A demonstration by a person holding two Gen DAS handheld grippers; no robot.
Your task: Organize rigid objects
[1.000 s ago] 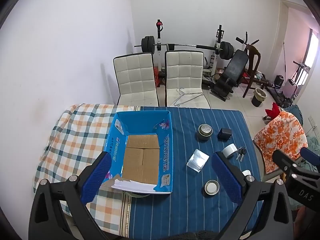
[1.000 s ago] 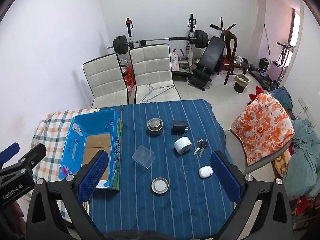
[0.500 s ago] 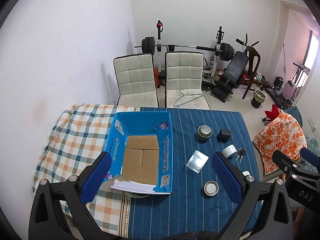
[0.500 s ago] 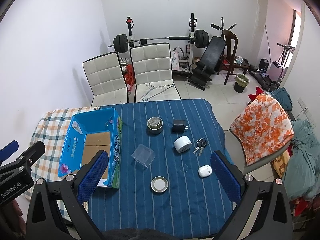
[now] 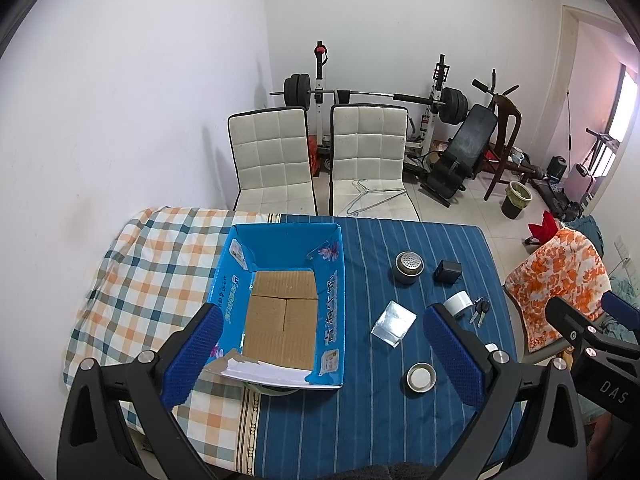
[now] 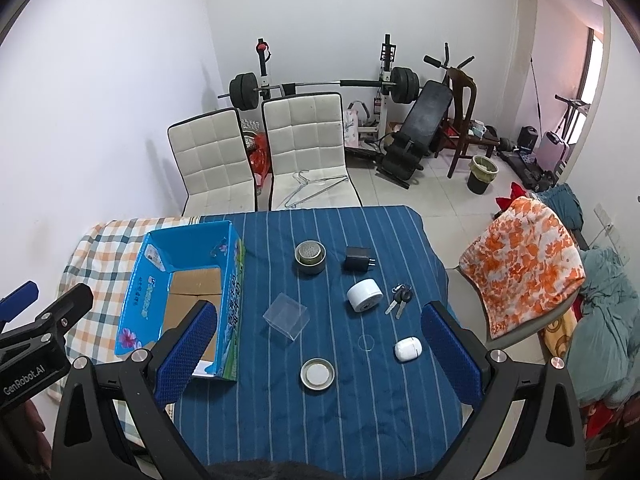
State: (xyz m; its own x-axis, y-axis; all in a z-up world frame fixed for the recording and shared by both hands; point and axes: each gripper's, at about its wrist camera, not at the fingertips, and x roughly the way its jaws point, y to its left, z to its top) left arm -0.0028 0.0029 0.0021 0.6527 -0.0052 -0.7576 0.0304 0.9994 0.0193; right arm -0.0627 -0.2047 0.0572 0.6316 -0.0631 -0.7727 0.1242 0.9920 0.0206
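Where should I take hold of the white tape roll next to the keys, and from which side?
The white tape roll lies tilted, its open core facing toward the camera. Probably best: come from above with the right tool, jaws across its curved outer wall, one finger on each side. The keys lie close on its right, so keep that finger tight in.

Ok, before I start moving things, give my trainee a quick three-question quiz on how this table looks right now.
1. True or false: the blue box already holds one of the small objects.
2. Which object lies nearest the keys? A) white roll B) round lid C) clear plastic case
3. Fill in: both the left gripper and the right gripper are ____ and hold nothing.

Key
1. False: only its bare cardboard floor shows.
2. A: the white roll sits just left of the keys on the blue striped cloth.
3. Open.
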